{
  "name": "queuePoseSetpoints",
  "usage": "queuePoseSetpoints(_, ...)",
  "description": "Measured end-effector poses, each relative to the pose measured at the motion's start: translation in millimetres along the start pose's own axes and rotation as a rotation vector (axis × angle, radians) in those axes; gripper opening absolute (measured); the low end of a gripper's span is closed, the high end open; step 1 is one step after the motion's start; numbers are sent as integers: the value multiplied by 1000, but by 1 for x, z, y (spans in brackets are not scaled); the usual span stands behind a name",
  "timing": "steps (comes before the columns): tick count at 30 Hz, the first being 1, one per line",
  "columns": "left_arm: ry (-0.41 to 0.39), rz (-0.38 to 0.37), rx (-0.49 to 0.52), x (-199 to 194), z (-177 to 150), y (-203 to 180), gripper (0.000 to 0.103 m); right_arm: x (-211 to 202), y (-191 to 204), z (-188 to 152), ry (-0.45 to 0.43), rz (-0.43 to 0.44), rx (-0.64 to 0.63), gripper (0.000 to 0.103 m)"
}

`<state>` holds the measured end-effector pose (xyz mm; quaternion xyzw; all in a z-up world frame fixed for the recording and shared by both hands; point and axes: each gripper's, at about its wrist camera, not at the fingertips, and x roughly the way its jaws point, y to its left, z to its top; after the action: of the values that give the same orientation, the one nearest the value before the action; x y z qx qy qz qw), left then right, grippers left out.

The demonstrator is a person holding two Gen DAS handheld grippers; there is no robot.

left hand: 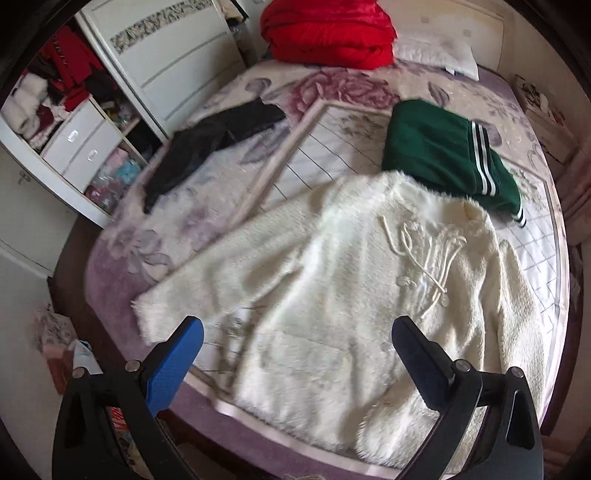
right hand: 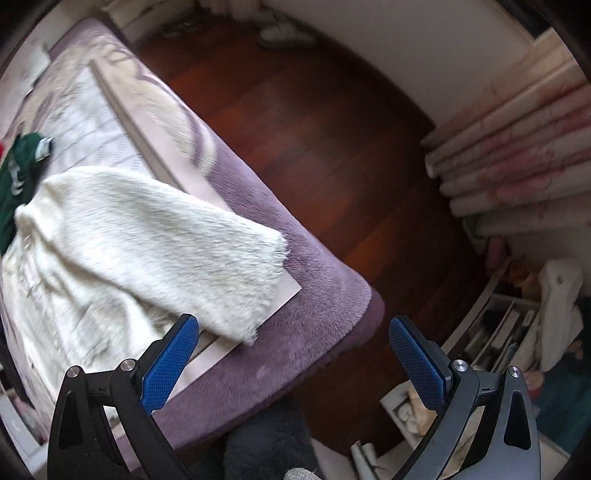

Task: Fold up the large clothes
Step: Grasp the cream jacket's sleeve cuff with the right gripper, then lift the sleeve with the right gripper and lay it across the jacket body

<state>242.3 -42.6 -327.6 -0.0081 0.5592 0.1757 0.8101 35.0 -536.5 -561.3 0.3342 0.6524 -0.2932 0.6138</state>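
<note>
Two grippers hover above a fluffy white sweater [left hand: 332,295] spread on the bed [left hand: 110,273].
Left gripper [left hand: 297,332] and right gripper [right hand: 293,330] both have fingers spread apart, empty; black garment [left hand: 207,144] lies left, green striped garment [left hand: 443,151] right.

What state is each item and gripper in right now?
white fluffy sweater: spread flat on the bed, unfolded, sleeves out
green garment: folded, beside the sweater's collar
black garment: crumpled, unfolded
red quilt: folded at the bed's head
wardrobe: door open
left gripper: open, empty, over the sweater's hem
right gripper: open, empty, near the sleeve cuff
</note>
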Motion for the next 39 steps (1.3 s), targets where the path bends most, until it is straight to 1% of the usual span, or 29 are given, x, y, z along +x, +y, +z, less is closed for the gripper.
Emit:
queuePoseSetpoints(4,63,41,124,45,-27,-57,103,81,-2,4,87,86,82,103)
queuePoseSetpoints(6,83,48,184,63,-42,-84,103,108,3,9,97,120,111,97)
queuePoseSetpoints(7,95,45,215,72,-49,-98,103,117,6,11,89,136,114,88)
queuePoseSetpoints(8,105,43,248,80,-57,-111,103,122,10,12,75,135,115,75)
queuePoseSetpoints(9,111,45,277,86,-63,-122,103,124,14,13,40,128,110,71)
queuePoseSetpoints(10,113,50,313,93,-71,-134,103,122,18,14,-11,118,103,53)
queuePoseSetpoints(11,117,50,343,99,-78,-144,103,118,22,14,-64,97,93,27)
queuePoseSetpoints(12,120,38,368,104,-84,-153,103,113,28,13,-108,54,85,20)
queuePoseSetpoints(13,122,30,387,108,-87,-160,103,108,30,13,-144,57,91,15)
queuePoseSetpoints(14,127,23,402,112,-92,-167,103,102,30,12,-176,87,107,12)
queuePoseSetpoints(16,143,4,421,121,-99,-178,103,89,32,7,-223,196,131,11)
queuePoseSetpoints(17,147,1,427,125,-102,-181,103,86,35,6,-229,274,118,11)
queuePoseSetpoints(18,151,-6,430,127,-104,-183,103,89,39,6,-213,316,99,11)
queuePoseSetpoints(19,155,-12,432,131,-106,-186,103,98,42,8,-178,318,87,13)
queuePoseSetpoints(21,161,-9,434,137,-109,-189,103,126,39,11,-95,279,111,33)
queuePoseSetpoints(22,167,-6,436,140,-111,-191,103,145,34,12,-39,274,144,58)
queuePoseSetpoints(23,177,-7,435,143,-112,-191,103,163,28,16,7,306,180,67)
queuePoseSetpoints(24,184,-10,428,145,-112,-192,103,176,22,15,33,349,224,67)
queuePoseSetpoints(25,186,-11,423,146,-112,-193,103,181,19,14,31,379,237,67)
queuePoseSetpoints(26,190,-11,422,146,-112,-192,103,180,20,13,20,379,232,65)
queuePoseSetpoints(27,190,-9,421,147,-111,-192,103,178,22,12,-7,381,224,58)
queuePoseSetpoints(28,188,-5,421,146,-111,-192,103,174,25,12,-32,388,208,22)
queuePoseSetpoints(29,183,1,418,145,-110,-191,103,171,28,12,-43,380,190,9)
queuePoseSetpoints(30,180,6,415,144,-109,-190,103,165,31,12,-71,380,182,9)
queuePoseSetpoints(31,178,9,411,142,-109,-189,103,151,39,9,-100,391,174,9)
queuePoseSetpoints(32,174,13,406,141,-108,-188,103,130,49,19,-120,399,161,9)
queuePoseSetpoints(34,167,29,395,140,-103,-185,103,105,62,18,-168,437,167,9)
queuePoseSetpoints(35,165,30,386,140,-100,-182,103,80,70,22,-178,458,174,9)
queuePoseSetpoints(39,165,25,335,142,-86,-165,103,27,114,25,-222,528,155,9)
